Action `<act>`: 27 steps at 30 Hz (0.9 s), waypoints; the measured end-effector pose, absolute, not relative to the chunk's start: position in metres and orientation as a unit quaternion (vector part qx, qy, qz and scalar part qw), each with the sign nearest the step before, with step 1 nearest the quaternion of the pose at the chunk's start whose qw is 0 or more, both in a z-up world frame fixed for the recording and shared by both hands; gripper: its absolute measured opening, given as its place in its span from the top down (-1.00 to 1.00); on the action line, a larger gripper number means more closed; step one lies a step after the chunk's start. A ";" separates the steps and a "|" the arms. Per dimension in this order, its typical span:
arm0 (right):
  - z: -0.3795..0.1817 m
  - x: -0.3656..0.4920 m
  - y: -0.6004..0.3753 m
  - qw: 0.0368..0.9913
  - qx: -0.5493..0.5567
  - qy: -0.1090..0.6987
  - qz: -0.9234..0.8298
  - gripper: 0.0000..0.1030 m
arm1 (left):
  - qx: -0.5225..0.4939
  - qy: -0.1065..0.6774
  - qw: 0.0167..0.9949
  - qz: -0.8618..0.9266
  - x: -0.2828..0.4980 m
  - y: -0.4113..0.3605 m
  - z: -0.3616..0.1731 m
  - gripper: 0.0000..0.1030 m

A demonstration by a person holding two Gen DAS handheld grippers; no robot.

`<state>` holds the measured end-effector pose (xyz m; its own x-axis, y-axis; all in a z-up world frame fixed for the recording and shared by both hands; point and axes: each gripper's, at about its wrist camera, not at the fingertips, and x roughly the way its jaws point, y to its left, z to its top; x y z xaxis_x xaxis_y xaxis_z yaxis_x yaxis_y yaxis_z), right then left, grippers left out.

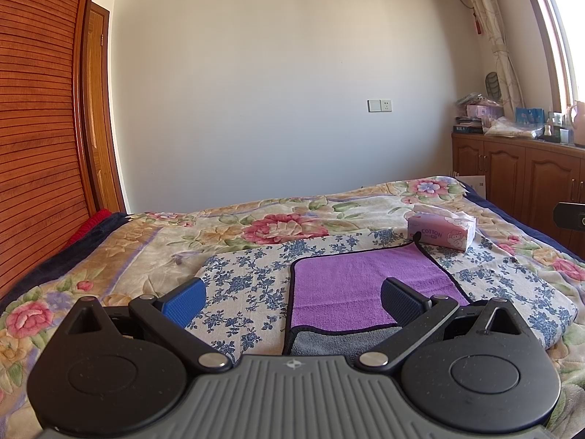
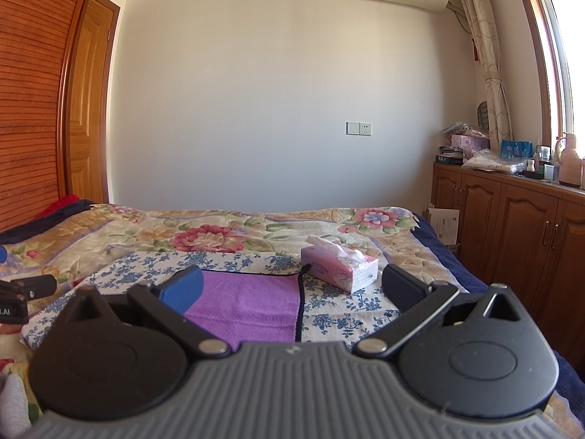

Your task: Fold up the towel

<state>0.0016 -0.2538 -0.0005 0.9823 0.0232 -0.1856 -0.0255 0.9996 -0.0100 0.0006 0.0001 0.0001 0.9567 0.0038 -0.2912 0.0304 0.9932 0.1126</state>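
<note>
A purple towel with dark trim lies flat on a blue-flowered cloth on the bed; its near edge is turned over, showing a grey underside. My left gripper is open and empty, held just above the towel's near left part. In the right wrist view the towel lies ahead, with its hanging loop at the far right corner. My right gripper is open and empty, above the towel's near right edge. The left gripper's tip shows at the left edge of the right wrist view.
A pink tissue box stands on the cloth just past the towel's far right corner; it also shows in the right wrist view. A flowered quilt covers the bed. Wooden cabinets with clutter stand right, a wooden wardrobe left.
</note>
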 end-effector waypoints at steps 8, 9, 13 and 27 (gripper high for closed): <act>0.000 0.001 -0.254 0.996 -0.006 0.094 0.012 -1.00 | 0.058 0.147 0.987 -0.007 0.001 0.000 0.000 -1.00; 0.000 0.001 -0.254 0.996 -0.006 0.094 0.012 -1.00 | 0.058 0.147 0.987 -0.007 0.001 0.000 0.000 -1.00; 0.001 0.001 -0.254 0.995 -0.006 0.094 0.012 -1.00 | 0.058 0.148 0.987 -0.007 0.001 0.000 0.000 -1.00; -0.005 0.008 -0.250 0.992 -0.007 0.122 0.020 -1.00 | 0.065 0.174 0.983 -0.010 0.007 -0.003 -0.011 -1.00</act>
